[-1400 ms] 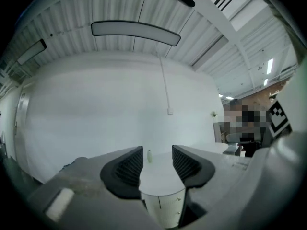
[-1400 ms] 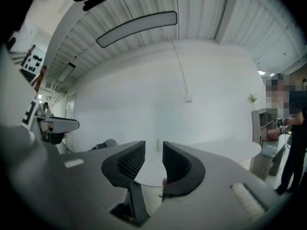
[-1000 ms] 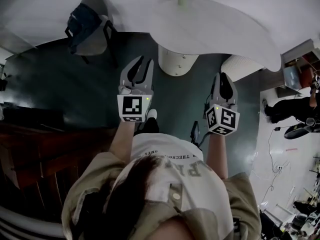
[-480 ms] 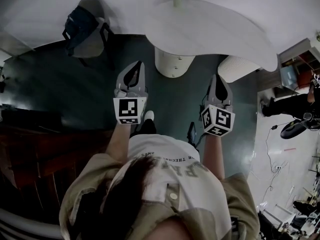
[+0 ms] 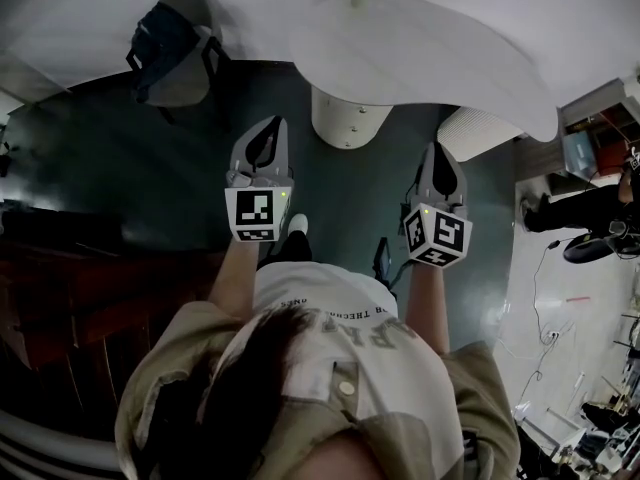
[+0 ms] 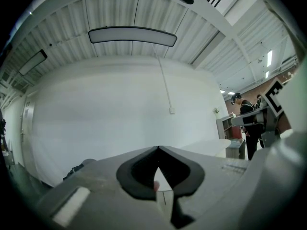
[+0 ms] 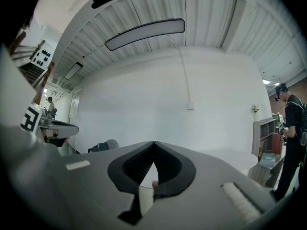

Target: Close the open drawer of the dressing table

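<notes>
Fingers of left gripper (image 5: 270, 126) and right gripper (image 5: 437, 148) clenched empty, level, likely idle; no drawer seen ahead of them.

We're in a big lab-like hall: ribbed ceiling (image 6: 120, 8) and long light panel (image 6: 132, 35) up top, bare white wall (image 6: 105, 109) mid-frame. At right, shelving (image 7: 265, 131), a standing person (image 7: 290, 143), and a cable (image 5: 536, 298) trailing across pale floor (image 5: 575, 388).
</notes>
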Tool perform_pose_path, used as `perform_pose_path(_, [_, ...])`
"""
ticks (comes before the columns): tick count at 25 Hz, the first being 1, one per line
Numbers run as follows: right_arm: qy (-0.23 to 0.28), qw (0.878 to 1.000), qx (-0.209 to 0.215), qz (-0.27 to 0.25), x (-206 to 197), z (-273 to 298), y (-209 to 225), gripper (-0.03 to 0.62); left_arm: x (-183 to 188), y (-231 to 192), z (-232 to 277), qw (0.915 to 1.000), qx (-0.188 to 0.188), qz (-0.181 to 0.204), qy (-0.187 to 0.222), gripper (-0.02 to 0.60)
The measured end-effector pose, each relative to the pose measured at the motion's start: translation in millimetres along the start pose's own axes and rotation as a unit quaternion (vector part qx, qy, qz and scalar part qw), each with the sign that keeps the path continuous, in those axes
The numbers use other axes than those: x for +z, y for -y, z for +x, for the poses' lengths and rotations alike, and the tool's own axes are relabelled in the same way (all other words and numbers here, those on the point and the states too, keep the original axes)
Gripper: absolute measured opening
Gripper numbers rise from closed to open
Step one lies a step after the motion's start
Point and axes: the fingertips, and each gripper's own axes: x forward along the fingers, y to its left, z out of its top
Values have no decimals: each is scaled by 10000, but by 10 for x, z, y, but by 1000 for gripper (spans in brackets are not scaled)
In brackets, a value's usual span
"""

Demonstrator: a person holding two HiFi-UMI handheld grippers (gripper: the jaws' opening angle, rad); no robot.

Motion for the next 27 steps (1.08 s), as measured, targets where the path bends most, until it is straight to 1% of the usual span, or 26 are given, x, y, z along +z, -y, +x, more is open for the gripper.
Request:
perform_pose_path(6, [-87, 9997, -170, -121, -17, -8, 4, 0, -30, -28, -23, 10000, 22, -54, -27, 8])
perform_pose_path(16, [-128, 9997, -191, -78, -27, -44, 21, 0, -114, -95, -50, 9998, 87, -166, -96, 8])
perform_pose_path(27, [-134, 9996, -215, -121, -29, -21, 5, 0, -119, -94, -28, 9997, 44, -205, -86, 8])
